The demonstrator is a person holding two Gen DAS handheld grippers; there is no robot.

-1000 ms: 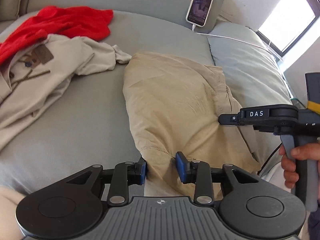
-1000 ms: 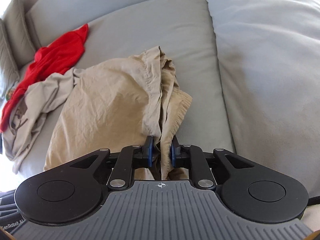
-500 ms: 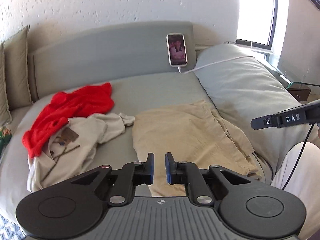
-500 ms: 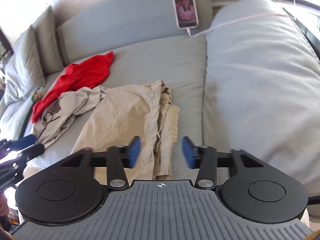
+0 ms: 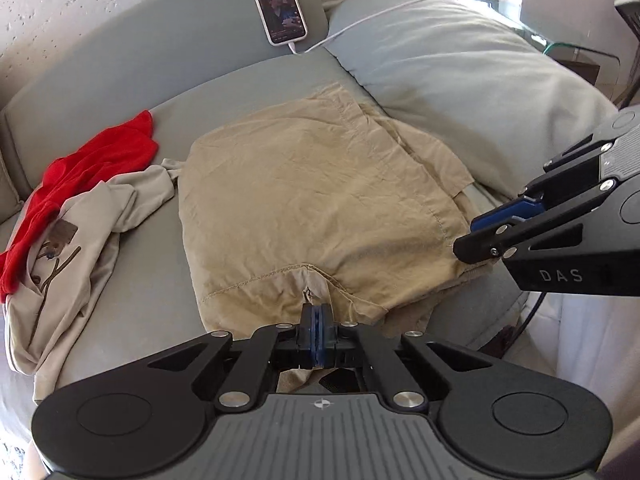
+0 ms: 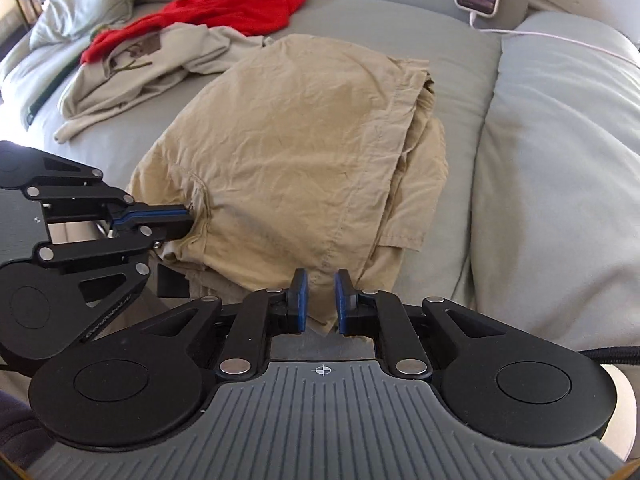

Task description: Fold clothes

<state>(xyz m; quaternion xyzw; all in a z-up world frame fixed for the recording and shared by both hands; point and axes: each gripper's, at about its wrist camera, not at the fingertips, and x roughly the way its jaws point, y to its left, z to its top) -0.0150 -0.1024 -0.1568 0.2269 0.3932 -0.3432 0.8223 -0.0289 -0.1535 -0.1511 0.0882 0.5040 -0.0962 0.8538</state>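
Note:
A tan garment (image 5: 320,208) lies folded over in the middle of the grey sofa seat; it also shows in the right wrist view (image 6: 288,152). My left gripper (image 5: 316,326) is shut on the garment's near hem, seen from the side in the right wrist view (image 6: 182,220). My right gripper (image 6: 320,300) is open, its jaws on either side of the garment's near right edge fold. It shows at the garment's right corner in the left wrist view (image 5: 476,236).
A beige shirt (image 5: 80,240) and a red garment (image 5: 92,168) lie crumpled at the left. A phone (image 5: 282,10) with a white cable leans on the backrest. A large grey cushion (image 5: 460,80) borders the right side.
Both grippers came back down from a raised position to the garment's near edge. The left gripper closed on the hem. The right gripper narrowed around the right edge fold.

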